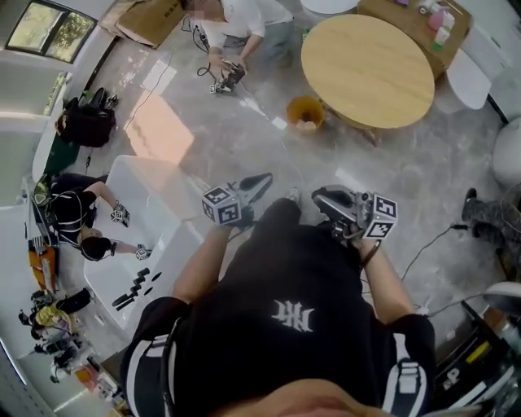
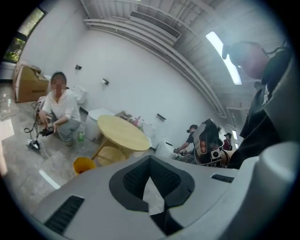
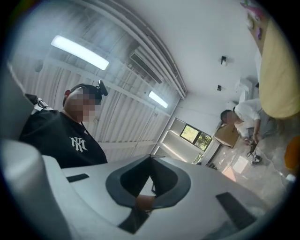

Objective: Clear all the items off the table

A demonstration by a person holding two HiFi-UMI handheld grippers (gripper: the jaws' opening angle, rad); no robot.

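I hold both grippers close in front of my black shirt, above the floor. My left gripper (image 1: 259, 184) is shut, with nothing between its jaws; in the left gripper view its tips (image 2: 150, 158) meet, facing a round wooden table (image 2: 123, 131). My right gripper (image 1: 324, 198) is also shut and empty; in the right gripper view it (image 3: 151, 157) tilts upward toward the ceiling and my own torso (image 3: 61, 140). The round wooden table (image 1: 366, 69) stands ahead with a bare top. A white table (image 1: 142, 187) at the left carries several small black pieces (image 1: 134, 289).
An orange bucket (image 1: 305, 114) sits on the floor by the round table. A person (image 1: 236, 32) crouches on the floor further off with cables. Another person (image 1: 77, 216) works at the white table's left side. A counter (image 1: 440, 20) holds bottles. Cables trail at the right.
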